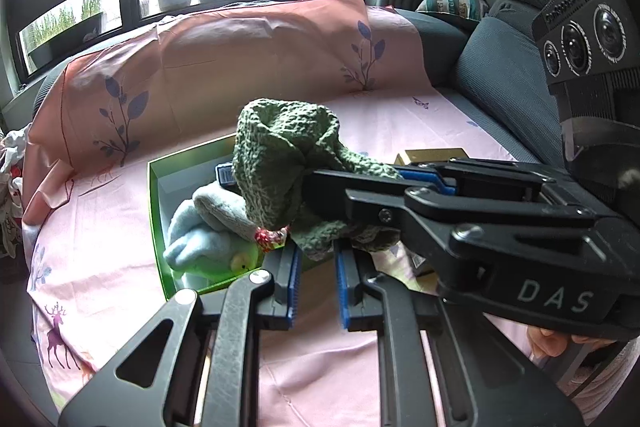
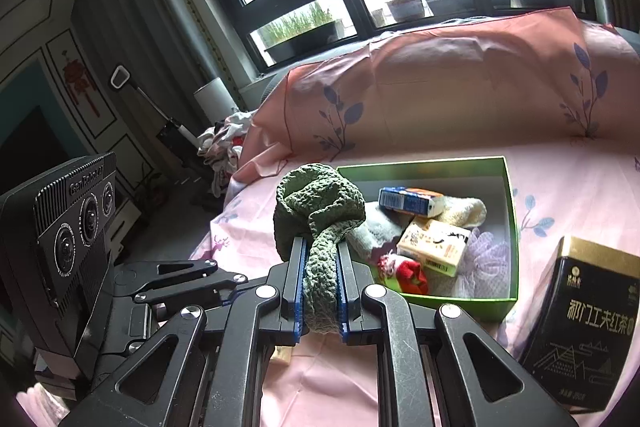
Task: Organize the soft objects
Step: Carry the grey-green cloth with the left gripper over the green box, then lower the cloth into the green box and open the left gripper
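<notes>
My right gripper (image 2: 320,247) is shut on a green knitted cloth (image 2: 320,211) and holds it in the air just left of the green box (image 2: 508,227). In the left wrist view the same cloth (image 1: 280,159) hangs from the right gripper (image 1: 316,183) over the box (image 1: 154,211). My left gripper (image 1: 318,259) is open and empty, just below the cloth. The box holds a pale blue plush (image 1: 200,235), a cream sock (image 2: 464,211), a red-and-white item (image 2: 404,271), a lilac mesh puff (image 2: 488,255) and two small cartons (image 2: 408,201).
The box sits on a pink patterned sheet (image 2: 560,195) over a sofa. A black and gold tea tin (image 2: 580,323) stands to the right of the box. A pile of clothes (image 2: 224,147) lies off the sofa's left end. Grey cushions (image 1: 492,67) are at the right.
</notes>
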`<control>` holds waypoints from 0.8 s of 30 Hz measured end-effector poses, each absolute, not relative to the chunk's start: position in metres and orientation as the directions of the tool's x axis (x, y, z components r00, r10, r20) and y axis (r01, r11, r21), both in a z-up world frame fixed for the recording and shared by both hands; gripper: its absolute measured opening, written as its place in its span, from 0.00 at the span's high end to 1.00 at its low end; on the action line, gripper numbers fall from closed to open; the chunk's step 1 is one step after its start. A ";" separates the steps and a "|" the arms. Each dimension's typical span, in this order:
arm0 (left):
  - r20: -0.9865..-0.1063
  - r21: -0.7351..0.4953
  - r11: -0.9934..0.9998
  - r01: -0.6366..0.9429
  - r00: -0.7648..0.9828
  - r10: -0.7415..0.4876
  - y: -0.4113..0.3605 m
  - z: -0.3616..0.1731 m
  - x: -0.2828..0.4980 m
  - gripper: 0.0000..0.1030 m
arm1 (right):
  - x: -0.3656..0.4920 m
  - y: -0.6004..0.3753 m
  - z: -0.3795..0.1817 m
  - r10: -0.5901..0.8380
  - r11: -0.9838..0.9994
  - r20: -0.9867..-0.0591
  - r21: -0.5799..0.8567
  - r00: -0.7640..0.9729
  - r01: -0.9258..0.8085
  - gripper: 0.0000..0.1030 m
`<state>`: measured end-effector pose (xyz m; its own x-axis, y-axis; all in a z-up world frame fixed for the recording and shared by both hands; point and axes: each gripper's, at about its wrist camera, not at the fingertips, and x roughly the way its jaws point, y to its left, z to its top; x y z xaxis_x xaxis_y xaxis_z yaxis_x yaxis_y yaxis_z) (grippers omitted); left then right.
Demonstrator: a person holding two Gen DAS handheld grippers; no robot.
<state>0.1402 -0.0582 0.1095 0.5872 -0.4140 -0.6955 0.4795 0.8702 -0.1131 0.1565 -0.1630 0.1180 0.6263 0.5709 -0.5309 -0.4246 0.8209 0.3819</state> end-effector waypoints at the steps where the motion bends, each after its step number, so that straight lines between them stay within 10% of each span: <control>1: -0.695 -0.116 0.871 0.477 0.588 -0.414 -0.056 0.111 0.145 0.87 | 0.161 -0.161 0.120 0.574 0.819 -0.529 0.384 0.625 -0.427 0.86; 24: -0.741 -0.149 0.881 0.448 0.540 -0.400 -0.074 0.083 0.236 0.86 | 0.245 -0.166 0.095 0.484 0.875 -0.601 0.331 0.636 -0.354 0.86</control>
